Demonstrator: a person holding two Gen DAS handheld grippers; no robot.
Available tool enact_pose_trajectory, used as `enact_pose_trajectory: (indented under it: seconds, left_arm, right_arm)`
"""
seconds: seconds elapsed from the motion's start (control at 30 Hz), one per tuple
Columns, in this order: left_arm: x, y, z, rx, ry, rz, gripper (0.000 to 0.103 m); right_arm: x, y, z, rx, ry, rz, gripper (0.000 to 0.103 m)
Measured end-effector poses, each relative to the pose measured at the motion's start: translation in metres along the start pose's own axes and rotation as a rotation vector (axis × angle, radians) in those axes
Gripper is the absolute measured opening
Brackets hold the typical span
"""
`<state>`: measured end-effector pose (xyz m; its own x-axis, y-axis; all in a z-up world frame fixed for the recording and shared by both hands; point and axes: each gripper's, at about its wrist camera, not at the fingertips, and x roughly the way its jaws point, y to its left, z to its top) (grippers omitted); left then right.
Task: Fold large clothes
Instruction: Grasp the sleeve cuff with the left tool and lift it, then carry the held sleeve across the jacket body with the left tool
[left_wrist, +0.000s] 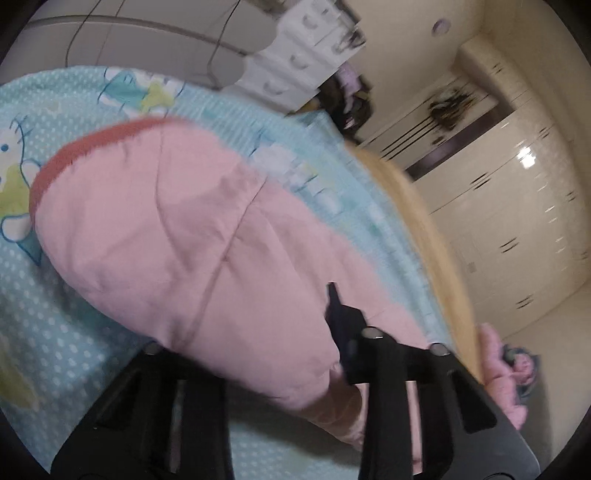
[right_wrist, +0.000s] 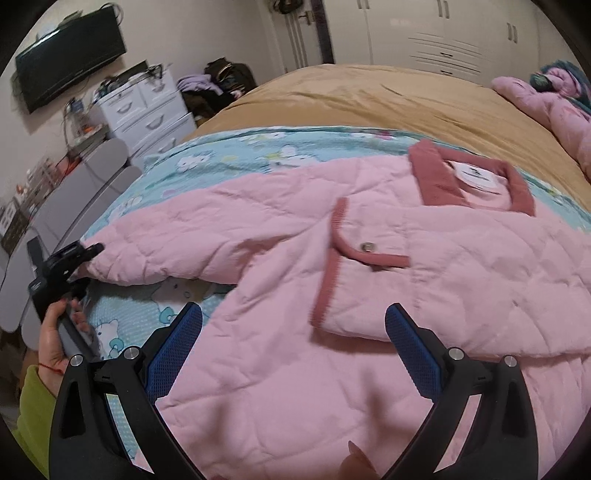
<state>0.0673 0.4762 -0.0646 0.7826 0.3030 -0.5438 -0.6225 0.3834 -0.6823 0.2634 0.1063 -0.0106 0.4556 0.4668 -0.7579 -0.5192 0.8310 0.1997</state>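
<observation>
A pink quilted jacket (right_wrist: 388, 266) with dark pink collar and pocket trim lies spread on a blue cartoon-print sheet (right_wrist: 229, 147) on the bed. My right gripper (right_wrist: 293, 328) is open, its blue-padded fingers (right_wrist: 181, 332) hovering just above the jacket's lower body. My left gripper (right_wrist: 86, 251) shows at the far left of the right wrist view, shut on the end of the jacket's sleeve. In the left wrist view the pink sleeve (left_wrist: 184, 240) runs up from that gripper (left_wrist: 332, 354), whose one finger is hidden under the fabric.
A tan blanket (right_wrist: 369, 96) covers the far part of the bed, with a pink bundle (right_wrist: 554, 107) at its right. White drawers (right_wrist: 147, 110), a wall TV (right_wrist: 70, 55) and a grey desk (right_wrist: 74, 195) stand left of the bed. White wardrobes (right_wrist: 443, 33) stand behind.
</observation>
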Motion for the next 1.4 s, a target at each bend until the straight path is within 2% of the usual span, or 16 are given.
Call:
enact_pose_trajectory:
  seconds: [0.13, 0.43, 0.87, 1.4]
  left_arm:
    - [-0.043, -0.027, -0.003, 0.064, -0.078, -0.107, 0.018]
    - [-0.102, -0.107, -0.009, 0.220, -0.152, -0.221, 0.017]
    - [-0.145, -0.192, -0.043, 0.372, -0.152, -0.319, 0.017]
    - [-0.160, -0.271, -0.096, 0.567, -0.099, -0.421, 0.017]
  right_arm:
    - [-0.017, -0.016, -0.006, 0.016, -0.008, -0.005, 0.099]
    - [-0.073, -0.058, -0.011, 0.092, -0.090, -0.026, 0.099]
    - [-0.138, -0.111, -0.019, 0.190, -0.204, -0.048, 0.099]
    - [-0.180, -0.155, -0.042, 0.301, -0.270, -0.024, 0.099]
